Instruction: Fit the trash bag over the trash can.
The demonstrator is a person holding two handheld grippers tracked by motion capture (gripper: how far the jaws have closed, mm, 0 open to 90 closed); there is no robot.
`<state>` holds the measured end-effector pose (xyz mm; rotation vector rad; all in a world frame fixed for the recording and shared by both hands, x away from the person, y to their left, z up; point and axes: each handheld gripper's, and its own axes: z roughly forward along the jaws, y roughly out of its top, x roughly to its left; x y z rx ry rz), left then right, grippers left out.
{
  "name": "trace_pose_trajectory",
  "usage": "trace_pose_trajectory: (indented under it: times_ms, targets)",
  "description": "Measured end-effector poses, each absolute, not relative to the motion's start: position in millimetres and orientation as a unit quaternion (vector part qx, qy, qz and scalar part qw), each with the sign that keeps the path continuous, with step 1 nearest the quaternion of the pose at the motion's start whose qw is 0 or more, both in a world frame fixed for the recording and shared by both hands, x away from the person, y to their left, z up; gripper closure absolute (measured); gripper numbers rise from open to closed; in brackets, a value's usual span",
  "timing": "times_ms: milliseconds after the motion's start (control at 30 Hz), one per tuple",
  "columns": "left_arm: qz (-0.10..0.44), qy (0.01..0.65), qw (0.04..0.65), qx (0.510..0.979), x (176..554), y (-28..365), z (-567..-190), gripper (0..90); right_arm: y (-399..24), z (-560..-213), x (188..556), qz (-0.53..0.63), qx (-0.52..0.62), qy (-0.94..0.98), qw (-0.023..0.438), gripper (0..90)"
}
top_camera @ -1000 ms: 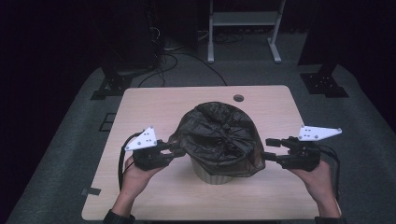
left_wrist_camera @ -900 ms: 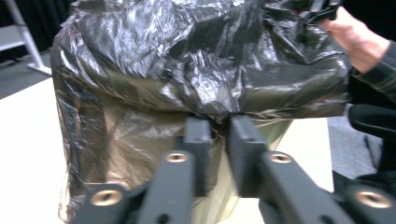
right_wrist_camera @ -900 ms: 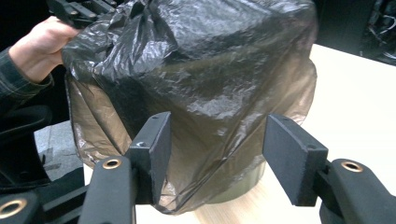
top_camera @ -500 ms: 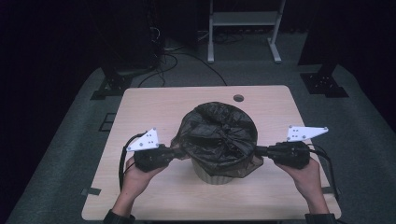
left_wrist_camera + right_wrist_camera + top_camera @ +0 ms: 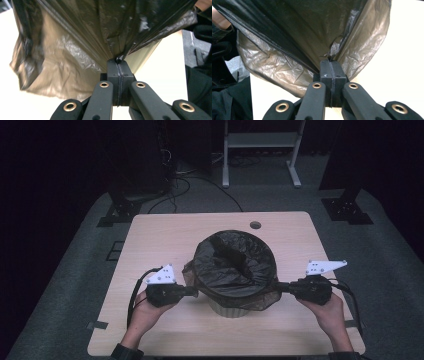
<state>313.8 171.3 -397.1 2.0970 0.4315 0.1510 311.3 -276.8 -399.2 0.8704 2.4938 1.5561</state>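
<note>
So a black bin liner (image 5: 235, 265) is being stretched over the rim of a pale ribbed bin (image 5: 231, 307) that's sitting roughly mid-table (image 5: 165, 235), a bit toward the person's side. The liner is already being draped over the top, with the hem hanging down around the outside wall.

Grip-wise: the left gripper (image 5: 192, 291) is being clamped tight on a pinch of the liner's hem at the bin's left side, and in the left gripper view the film is seen bunched right at the tips of the closed jaws (image 5: 119, 60). Same deal on the other side, where the right gripper (image 5: 280, 287) is being squeezed shut on the hem at the bin's right; the plastic (image 5: 294, 37) is fanning out straight from its jaw tips (image 5: 331, 61). Both sets of jaws have only just been closing, with film between them.

What's worrying here, as a guess:
- the film is being pulled taut from two tiny pinch points, so a tear could be started right at the jaws if it's tugged down harder;
- the bin looks light, so it could be tipped or dragged if one side is being pulled more than the other;
- thin, slick plastic is being held by very little material, so it could be slipped out and the hem would spring back up over the rim.
</note>
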Motion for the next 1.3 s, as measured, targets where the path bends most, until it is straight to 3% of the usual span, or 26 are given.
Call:
trace_pose_trajectory:
  times_ms: [767, 833, 867, 900, 967, 1033, 1300]
  targets:
    - [0.056, 0.205, 0.359, 0.909, 326, 177, -442, 89.6, -277, -443, 318, 0.421, 0.322, 0.848, 0.034, 90.0]
    - [0.069, 0.205, 0.376, 0.901, 325, 181, -435, 78.0, -279, -439, 316, 0.429, 0.317, 0.845, 0.045, 80.6]
    - [0.069, 0.205, 0.376, 0.901, 325, 181, -435, 73.3, -279, -439, 316, 0.429, 0.317, 0.845, 0.045, 80.6]
    - [0.068, 0.202, 0.395, 0.894, 324, 186, -427, 66.7, -284, -433, 315, 0.449, 0.318, 0.834, 0.052, 68.1]
    - [0.071, 0.198, 0.405, 0.89, 322, 189, -423, 62.0, -287, -430, 314, 0.457, 0.32, 0.828, 0.055, 64.6]
    - [0.079, 0.187, 0.426, 0.882, 319, 197, -408, 44.6, -294, -420, 312, 0.485, 0.319, 0.811, 0.07, 51.6]
    - [0.08, 0.14, 0.478, 0.863, 308, 220, -369, 19.4, -304, -381, 314, 0.548, 0.294, 0.777, 0.093, 44.8]
